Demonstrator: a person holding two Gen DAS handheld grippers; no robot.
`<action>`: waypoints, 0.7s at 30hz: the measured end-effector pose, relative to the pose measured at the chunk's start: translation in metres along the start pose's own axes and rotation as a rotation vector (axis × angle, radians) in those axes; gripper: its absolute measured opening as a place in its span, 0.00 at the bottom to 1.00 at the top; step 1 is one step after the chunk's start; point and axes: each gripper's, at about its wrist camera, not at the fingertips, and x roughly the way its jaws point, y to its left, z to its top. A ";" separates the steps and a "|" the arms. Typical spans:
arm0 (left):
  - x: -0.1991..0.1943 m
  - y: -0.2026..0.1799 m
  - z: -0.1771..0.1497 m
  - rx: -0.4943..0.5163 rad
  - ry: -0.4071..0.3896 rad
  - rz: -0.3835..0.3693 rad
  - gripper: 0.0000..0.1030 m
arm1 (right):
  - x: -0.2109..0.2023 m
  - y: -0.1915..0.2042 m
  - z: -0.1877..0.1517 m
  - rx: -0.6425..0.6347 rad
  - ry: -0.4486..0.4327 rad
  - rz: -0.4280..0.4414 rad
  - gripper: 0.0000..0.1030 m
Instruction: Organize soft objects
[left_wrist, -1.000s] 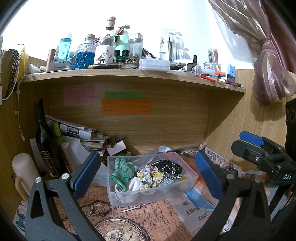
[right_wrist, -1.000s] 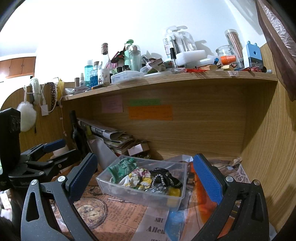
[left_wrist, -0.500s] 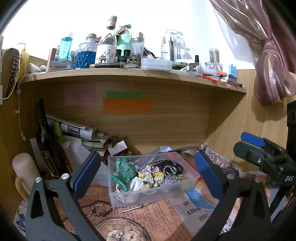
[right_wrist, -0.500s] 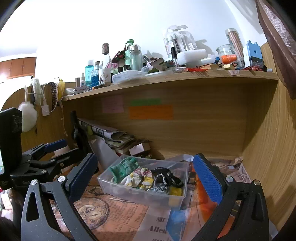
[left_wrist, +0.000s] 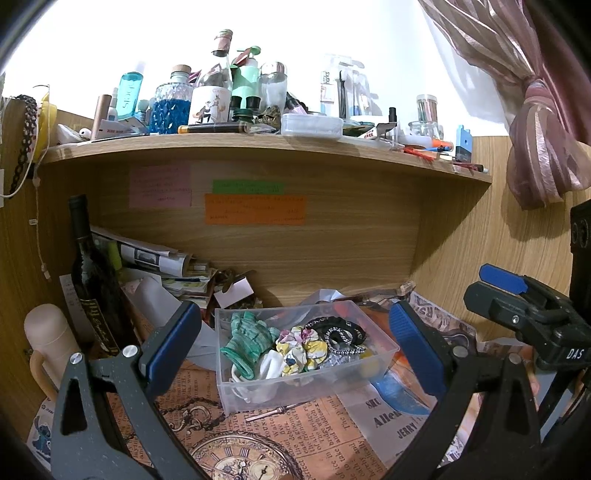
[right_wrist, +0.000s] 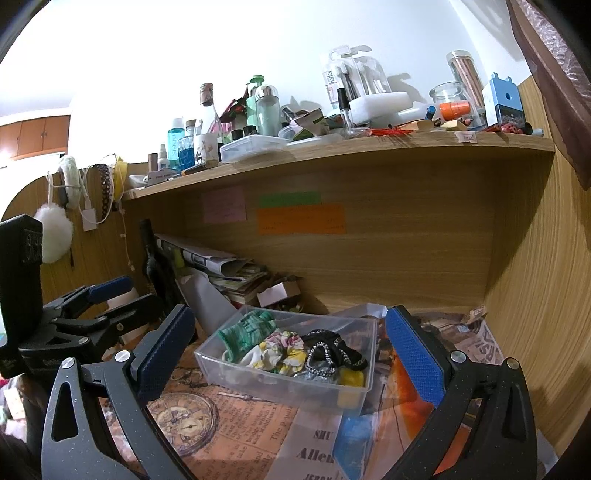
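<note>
desk nook w/ papers (left_wrist: 155, 258), bottle (left_wrist: 90, 280) behind scrunchie bin (left_wrist: 306, 384).

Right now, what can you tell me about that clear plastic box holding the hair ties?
The clear plastic box is a shallow, lidless rectangular tub with see-through walls, sitting flat on printed vintage-style paper under the wooden shelf. Inside are a green scrunchie, a floral yellow-and-white scrunchie, black hair ties and something white. Neither claw touches it; both hang open in front.

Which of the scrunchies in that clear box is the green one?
The green scrunchie lies at the left end of the clear box. The floral scrunchie sits mid-box and the black scrunchie to its right.
</note>
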 end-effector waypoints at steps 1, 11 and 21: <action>0.000 0.000 0.000 0.000 0.000 -0.003 1.00 | 0.000 0.000 0.000 0.000 0.000 0.001 1.00; 0.002 0.000 -0.003 0.012 0.007 -0.023 1.00 | 0.001 0.000 0.000 0.000 0.000 0.000 1.00; 0.002 -0.001 -0.003 0.012 0.007 -0.018 1.00 | 0.004 -0.002 -0.002 0.005 0.012 0.002 1.00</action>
